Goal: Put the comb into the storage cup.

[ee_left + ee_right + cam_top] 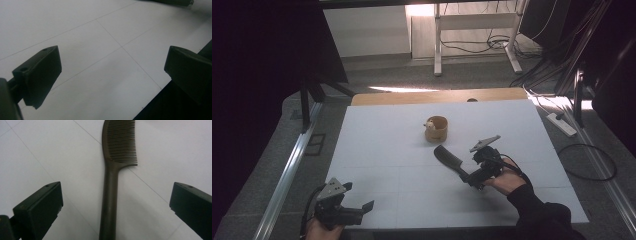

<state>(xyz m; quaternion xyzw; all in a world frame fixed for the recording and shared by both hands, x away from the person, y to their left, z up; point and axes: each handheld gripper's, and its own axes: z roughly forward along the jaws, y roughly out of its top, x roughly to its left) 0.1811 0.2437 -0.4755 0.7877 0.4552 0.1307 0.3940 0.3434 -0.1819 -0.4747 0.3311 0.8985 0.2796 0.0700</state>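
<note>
From above, we see the dark comb [448, 157] flat on the white table [377, 150], just ahead of our right gripper [473, 179]; the left gripper [362, 207] idles, jaws spread. Right gripper view: the comb's handle [109, 202] lies untouched between released jaws. It looks light, stiff and smooth, so we'd pinch the handle.

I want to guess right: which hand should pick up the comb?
Right. The right hand-held gripper is open with the comb handle between its jaws; the left hand-held gripper sits far off.
</note>
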